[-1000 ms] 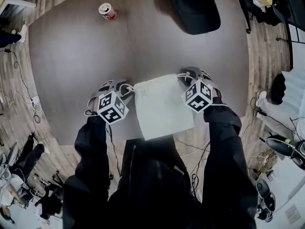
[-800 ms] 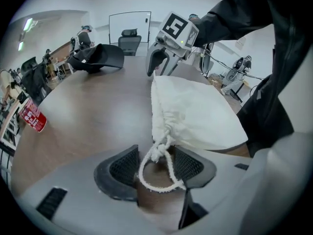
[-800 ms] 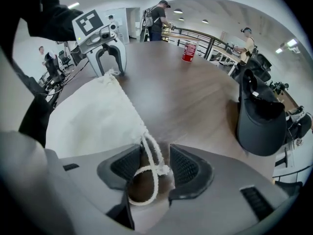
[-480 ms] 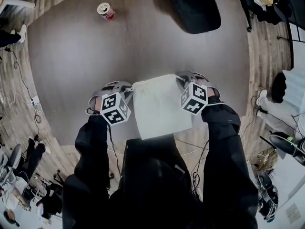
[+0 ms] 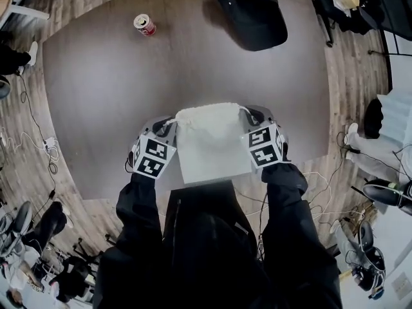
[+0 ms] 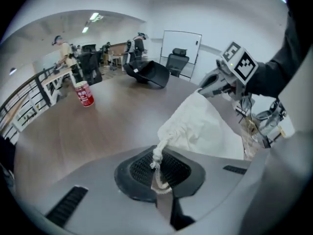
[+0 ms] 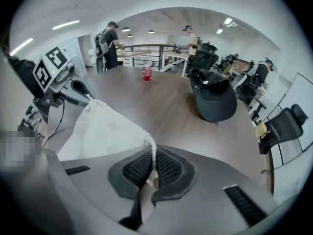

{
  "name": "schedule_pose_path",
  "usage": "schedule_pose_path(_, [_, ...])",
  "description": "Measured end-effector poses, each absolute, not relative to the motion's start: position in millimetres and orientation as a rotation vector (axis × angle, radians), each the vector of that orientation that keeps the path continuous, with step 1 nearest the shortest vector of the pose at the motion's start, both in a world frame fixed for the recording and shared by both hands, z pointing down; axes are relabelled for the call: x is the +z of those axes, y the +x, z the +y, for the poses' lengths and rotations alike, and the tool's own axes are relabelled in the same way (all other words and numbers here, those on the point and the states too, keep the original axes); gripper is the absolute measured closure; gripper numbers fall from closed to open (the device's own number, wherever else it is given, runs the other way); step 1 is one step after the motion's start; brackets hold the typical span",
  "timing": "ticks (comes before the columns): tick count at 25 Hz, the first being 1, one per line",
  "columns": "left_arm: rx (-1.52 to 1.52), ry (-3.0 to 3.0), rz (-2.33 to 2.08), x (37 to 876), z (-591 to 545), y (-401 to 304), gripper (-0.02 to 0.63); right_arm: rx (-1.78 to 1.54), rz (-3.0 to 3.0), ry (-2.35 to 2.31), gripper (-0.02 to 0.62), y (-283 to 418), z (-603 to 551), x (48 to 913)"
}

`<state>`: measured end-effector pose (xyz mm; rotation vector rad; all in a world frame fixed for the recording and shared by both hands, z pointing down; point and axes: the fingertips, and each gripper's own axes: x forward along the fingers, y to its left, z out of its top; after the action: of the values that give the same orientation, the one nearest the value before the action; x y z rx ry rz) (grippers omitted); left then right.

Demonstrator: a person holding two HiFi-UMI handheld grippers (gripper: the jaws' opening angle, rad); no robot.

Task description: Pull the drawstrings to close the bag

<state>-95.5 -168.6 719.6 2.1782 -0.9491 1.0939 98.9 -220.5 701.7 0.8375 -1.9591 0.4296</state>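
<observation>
Left claw (image 5: 167,127) has just clamped the left drawstring (image 6: 157,156), right claw (image 5: 255,116) the right drawstring (image 7: 152,152); I see the white drawstring bag (image 5: 212,145) stretched between them over the counter's (image 5: 96,108) near edge.

Open-plan office: swivel chairs (image 7: 286,126), whiteboard (image 6: 190,43), big meeting table (image 5: 193,63), cables (image 5: 32,137) across wood floor (image 5: 351,76).

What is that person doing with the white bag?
A person is working over a brown table with a hand-held gripper in each hand. The left hand-held gripper is shut on the left drawstring of the white bag. The right hand-held gripper is shut on the right drawstring. The bag hangs between them, and its top looks a bit bunched, not fully closed. A red can stands far off on the table.
</observation>
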Motion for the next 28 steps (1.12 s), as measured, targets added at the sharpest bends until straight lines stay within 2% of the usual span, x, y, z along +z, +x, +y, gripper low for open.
schedule_pose_path(7, [0.724, 2.075, -1.244, 636.3, -183.4, -108.4, 0.568, 0.513, -2.040, 1.252, 0.574, 98.4, -212.4, 610.4])
schedule_pose_path(17, [0.442, 2.121, -1.553, 526.6, -182.4, -113.0, 0.568, 0.457, -2.130, 1.643, 0.574, 104.4, -200.1, 500.4])
schedule_pose_path(28, [0.174, 2.058, -1.701, 446.7, -183.9, -138.4, 0.569, 0.461, -2.120, 1.828, 0.574, 122.1, -191.2, 439.9])
